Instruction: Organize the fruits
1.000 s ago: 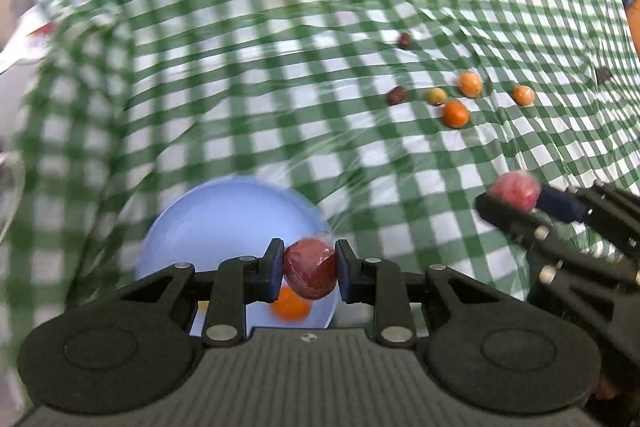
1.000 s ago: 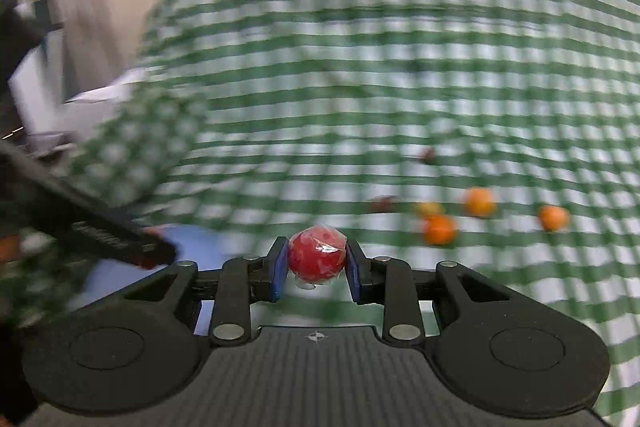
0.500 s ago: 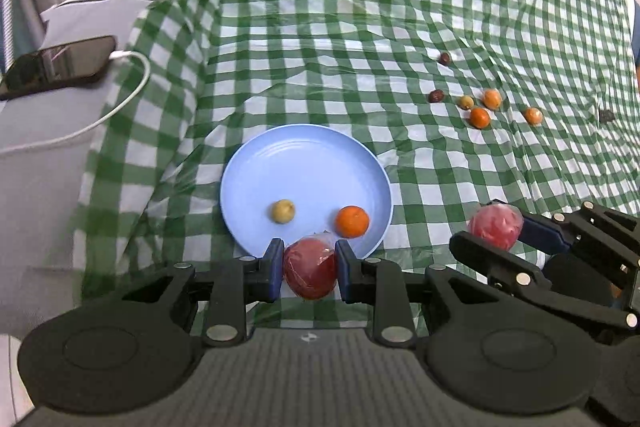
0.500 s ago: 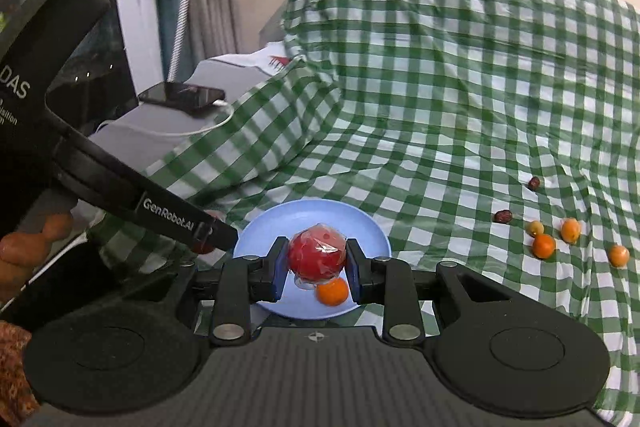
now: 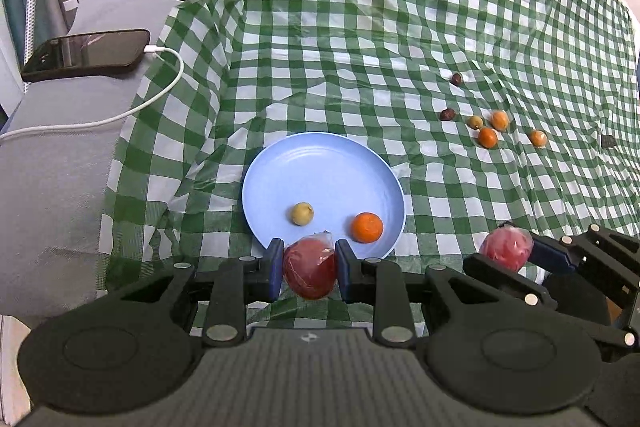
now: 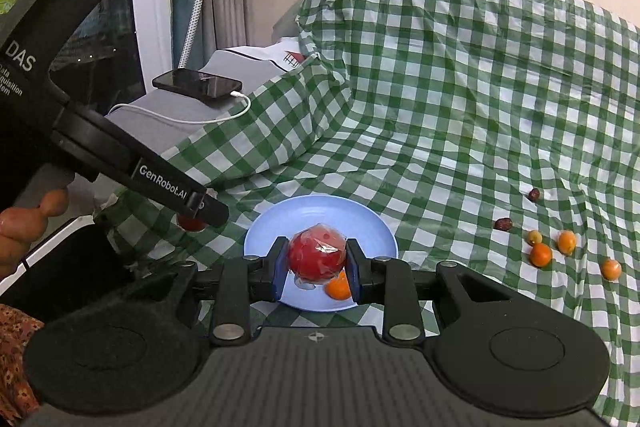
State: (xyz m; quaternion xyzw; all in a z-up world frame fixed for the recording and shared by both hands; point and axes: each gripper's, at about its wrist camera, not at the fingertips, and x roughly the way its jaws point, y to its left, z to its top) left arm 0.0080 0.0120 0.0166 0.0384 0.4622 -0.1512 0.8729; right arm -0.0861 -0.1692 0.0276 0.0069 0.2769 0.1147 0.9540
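Observation:
A light blue plate (image 5: 320, 167) (image 6: 372, 223) lies on the green checked cloth and holds a small yellow fruit (image 5: 302, 213) and an orange (image 5: 367, 227) (image 6: 339, 287). My left gripper (image 5: 309, 271) is shut on a dark red fruit in clear wrap (image 5: 310, 273), just short of the plate's near rim. My right gripper (image 6: 317, 263) (image 5: 510, 253) is shut on a brighter red wrapped fruit (image 6: 317, 255) (image 5: 506, 250), right of the plate in the left wrist view. Several small orange and dark fruits (image 5: 488, 137) (image 6: 541, 254) lie loose on the cloth to the right.
A phone (image 5: 86, 54) (image 6: 198, 83) on a white cable (image 5: 120, 115) rests on a grey surface to the left, where the cloth edge bunches up. A person's fingers (image 6: 24, 223) hold the left gripper's handle. A small dark scrap (image 5: 608, 141) lies far right.
Both views have swung left and drawn back, so the whole plate, phone and cloth edge show. Each gripper has kept its red fruit. Little differs over the last half second.

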